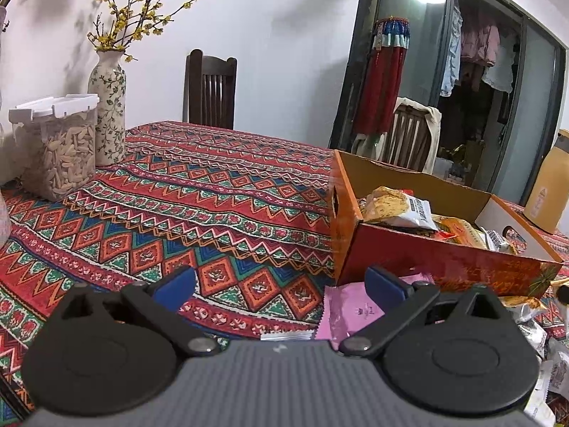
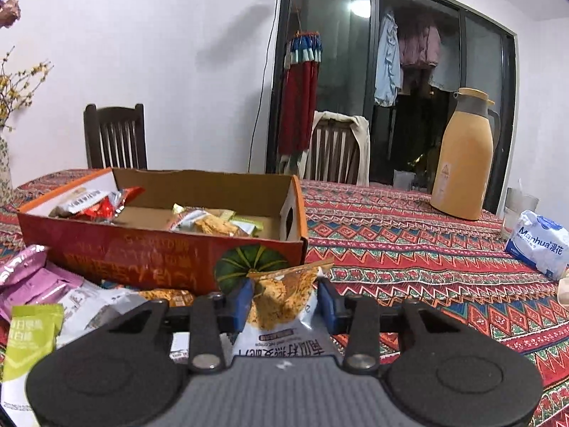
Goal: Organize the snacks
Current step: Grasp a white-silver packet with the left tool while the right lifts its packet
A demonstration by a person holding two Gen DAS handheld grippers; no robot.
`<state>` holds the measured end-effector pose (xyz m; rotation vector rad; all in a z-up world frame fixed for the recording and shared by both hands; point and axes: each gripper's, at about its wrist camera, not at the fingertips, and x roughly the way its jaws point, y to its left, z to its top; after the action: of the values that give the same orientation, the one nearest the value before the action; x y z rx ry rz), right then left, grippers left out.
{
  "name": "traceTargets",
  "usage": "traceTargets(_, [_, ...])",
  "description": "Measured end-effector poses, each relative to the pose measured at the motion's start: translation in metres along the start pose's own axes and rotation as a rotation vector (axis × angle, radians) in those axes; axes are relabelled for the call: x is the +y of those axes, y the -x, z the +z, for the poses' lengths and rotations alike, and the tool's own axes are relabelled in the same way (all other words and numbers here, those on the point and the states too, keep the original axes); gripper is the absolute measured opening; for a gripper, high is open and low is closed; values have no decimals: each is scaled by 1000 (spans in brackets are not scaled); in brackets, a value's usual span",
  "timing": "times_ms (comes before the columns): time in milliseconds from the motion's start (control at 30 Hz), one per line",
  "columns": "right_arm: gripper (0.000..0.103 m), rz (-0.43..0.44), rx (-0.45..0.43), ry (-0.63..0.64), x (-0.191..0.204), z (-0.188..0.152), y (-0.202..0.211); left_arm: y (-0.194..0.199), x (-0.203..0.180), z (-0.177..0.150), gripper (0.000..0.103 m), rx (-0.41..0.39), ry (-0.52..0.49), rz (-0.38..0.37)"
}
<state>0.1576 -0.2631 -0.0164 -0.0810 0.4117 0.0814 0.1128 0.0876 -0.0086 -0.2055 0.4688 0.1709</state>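
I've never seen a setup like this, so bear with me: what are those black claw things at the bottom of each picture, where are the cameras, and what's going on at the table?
There is no robot. A person holds a two-finger gripper in each hand, and a camera on each looks forward along its fingers.

In the left view, the left gripper is open, holding nothing, above a patterned tablecloth with a pink packet below it.

In the right view, the right gripper pinches a snack packet between its blue pads. Ahead sits an orange cardboard box partly filled with snacks. More packets lie loose beside it, with a yellow jug farther off.
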Motion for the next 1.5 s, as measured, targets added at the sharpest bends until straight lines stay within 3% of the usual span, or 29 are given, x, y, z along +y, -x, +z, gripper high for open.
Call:
traceTargets(300, [37, 11, -48, -17, -3, -1, 7, 4, -8, 3, 103, 34, -39, 31])
traceTargets(400, [37, 19, -70, -23, -5, -2, 10, 5, -14, 4, 103, 117, -34, 43])
traceTargets(700, [37, 53, -114, -53, -10, -4, 17, 8, -31, -15, 102, 244, -41, 57])
traceTargets(767, [37, 60, -118, -55, -10, -4, 18, 7, -36, -19, 96, 256, -54, 65])
traceTargets(867, [37, 67, -126, -56, -10, -5, 20, 2, -39, -22, 78, 280, -53, 80])
traceTargets(1000, [37, 71, -124, -57, -11, -5, 19, 5, -45, -25, 46, 262, -79, 101])
traceTargets(1133, [37, 76, -139, -55, -11, -6, 23, 10, -41, -26, 42, 245, -73, 110])
traceTargets(1500, [37, 72, -148, -53, -12, -6, 26, 47, -26, -21, 41, 157, -72, 91])
